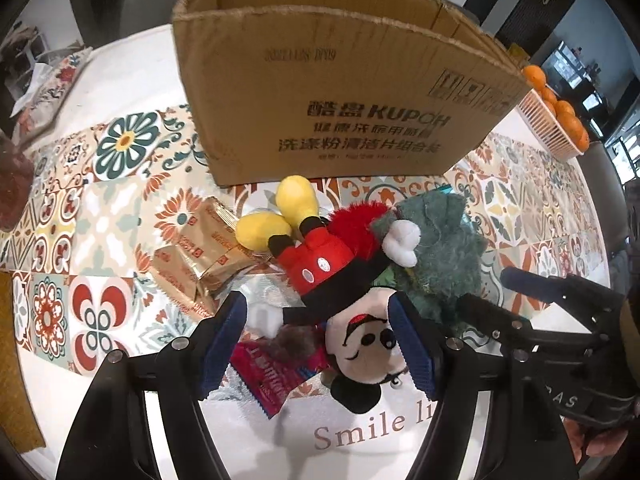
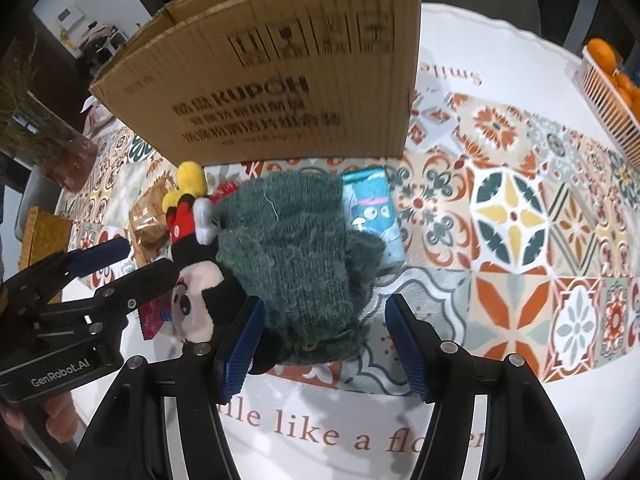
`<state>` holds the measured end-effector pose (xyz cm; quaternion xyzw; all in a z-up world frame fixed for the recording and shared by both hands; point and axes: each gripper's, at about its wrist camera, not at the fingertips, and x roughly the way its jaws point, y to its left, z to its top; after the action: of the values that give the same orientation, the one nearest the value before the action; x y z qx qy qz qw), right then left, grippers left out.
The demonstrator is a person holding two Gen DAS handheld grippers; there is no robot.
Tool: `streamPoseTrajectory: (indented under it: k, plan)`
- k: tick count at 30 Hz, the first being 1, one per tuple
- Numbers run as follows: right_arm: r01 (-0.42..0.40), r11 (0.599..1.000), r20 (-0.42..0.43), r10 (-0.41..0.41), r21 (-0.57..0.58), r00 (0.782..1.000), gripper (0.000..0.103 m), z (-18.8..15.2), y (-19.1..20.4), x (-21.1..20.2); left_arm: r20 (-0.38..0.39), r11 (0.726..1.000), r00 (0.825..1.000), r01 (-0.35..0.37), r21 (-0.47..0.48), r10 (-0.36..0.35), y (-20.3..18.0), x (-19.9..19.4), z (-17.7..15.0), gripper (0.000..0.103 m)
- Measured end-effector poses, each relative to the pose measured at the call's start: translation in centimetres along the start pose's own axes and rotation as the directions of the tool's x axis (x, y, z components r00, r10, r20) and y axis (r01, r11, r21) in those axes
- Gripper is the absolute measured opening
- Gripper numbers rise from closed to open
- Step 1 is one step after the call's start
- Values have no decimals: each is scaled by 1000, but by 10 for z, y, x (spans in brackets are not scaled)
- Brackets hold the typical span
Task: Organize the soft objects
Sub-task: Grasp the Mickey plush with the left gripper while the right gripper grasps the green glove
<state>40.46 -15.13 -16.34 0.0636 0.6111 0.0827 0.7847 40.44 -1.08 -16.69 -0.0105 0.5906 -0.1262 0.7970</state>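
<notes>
A Mickey Mouse plush [image 1: 332,264] lies on its back on the patterned tablecloth, yellow shoes toward the cardboard box [image 1: 340,92]. Its head sits between the blue pads of my left gripper [image 1: 320,344], which is open: the left pad stands clear of the head, the right pad is close beside it. A fuzzy green knitted piece [image 2: 296,248] lies against the plush [image 2: 196,300]. My right gripper [image 2: 324,344] is open around its near end, the right pad apart from it. Each gripper shows in the other's view: the right gripper [image 1: 496,296], the left gripper [image 2: 136,268].
The open-topped box [image 2: 280,80] stands just behind the soft things. Gold snack packets [image 1: 200,256], a red packet [image 1: 276,376] and a blue cartoon packet [image 2: 374,212] lie around them. A basket of oranges [image 2: 608,92] is far right; a yellow woven mat [image 2: 44,236] is left.
</notes>
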Motion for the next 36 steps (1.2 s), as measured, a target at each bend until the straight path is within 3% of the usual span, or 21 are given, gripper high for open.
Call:
streamPoseTrajectory:
  k: [14,22,29,34,36]
  plan:
    - [-47,999,-15,46,-7,999,64,6,-4,30,-66,1000,998,5,17,-4,0,37,14,73]
    - [-49,999,7,49,16,999,64,8,-1,40,-56,999,997,50,7,-50,7,49,15,74]
    - [-32,999,43,31,28,999,51,4,-1,37,-67,995,993,101,5,-101,5,61,17,76]
    - [-40,998,71,36,53,997,40,-2,-6,31,-71,990,988,141,16,-139,-6,66,16,59]
    - [-52,996,81,46,66,996,37,-4,-8,28,-60,993,992,117,19,-115,-10,63,14,54]
